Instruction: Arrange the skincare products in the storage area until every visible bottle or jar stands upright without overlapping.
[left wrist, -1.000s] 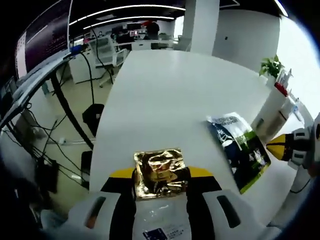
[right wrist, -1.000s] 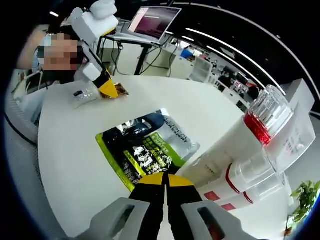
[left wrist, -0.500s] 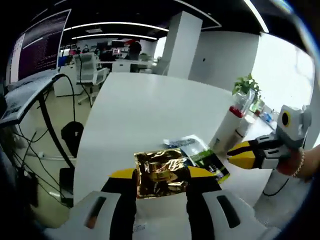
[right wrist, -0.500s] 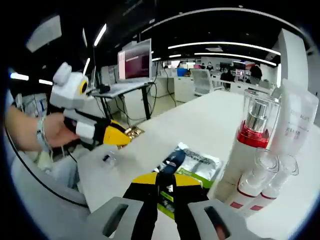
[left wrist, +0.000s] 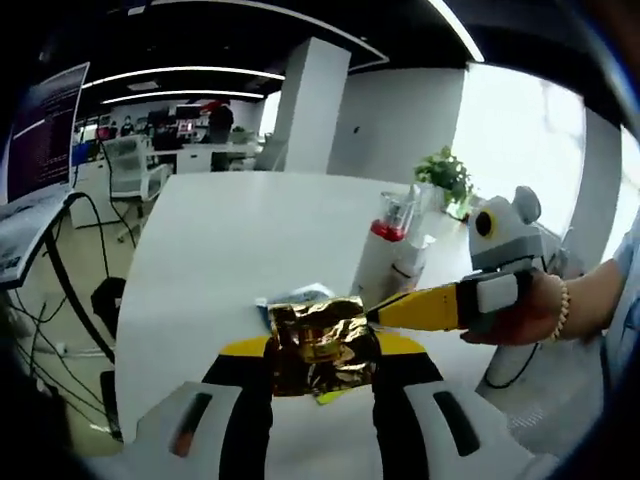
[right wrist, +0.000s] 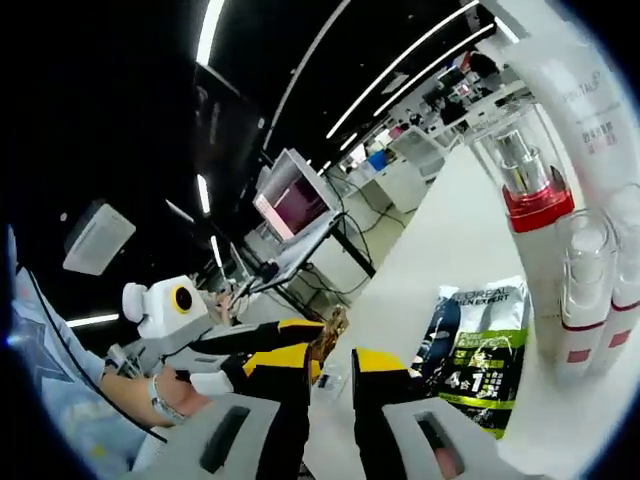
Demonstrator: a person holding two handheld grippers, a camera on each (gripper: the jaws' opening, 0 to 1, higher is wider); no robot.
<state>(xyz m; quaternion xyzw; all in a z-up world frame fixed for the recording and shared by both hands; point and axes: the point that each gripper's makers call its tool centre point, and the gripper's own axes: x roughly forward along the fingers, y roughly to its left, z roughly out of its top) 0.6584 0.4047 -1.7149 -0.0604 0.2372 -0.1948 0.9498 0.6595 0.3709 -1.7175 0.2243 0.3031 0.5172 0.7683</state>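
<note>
While the left gripper (left wrist: pixel 322 352) is clamping a crinkled gold foil packet (left wrist: pixel 320 345) between its yellow-tipped jaws, the right gripper (left wrist: pixel 420 307) is reaching in beside that packet, its jaws appearing nearly together. In the right gripper view, the right gripper (right wrist: pixel 330 372) is holding nothing, its jaws standing slightly apart, with the left gripper (right wrist: pixel 290 338) just beyond them. Near the packet, a green-and-black sachet (right wrist: pixel 478 352) is lying flat on the white table (left wrist: pixel 260 230). Past the sachet, a tall bottle with a red collar (right wrist: pixel 528 190) is standing upright against two smaller bottles (right wrist: pixel 585 290), and a white tube (right wrist: pixel 570 70) is rising behind them.

Judging by this, the packet is being carried or passed between the grippers. Next, it needs setting down near the bottles without covering the sachet.
</note>
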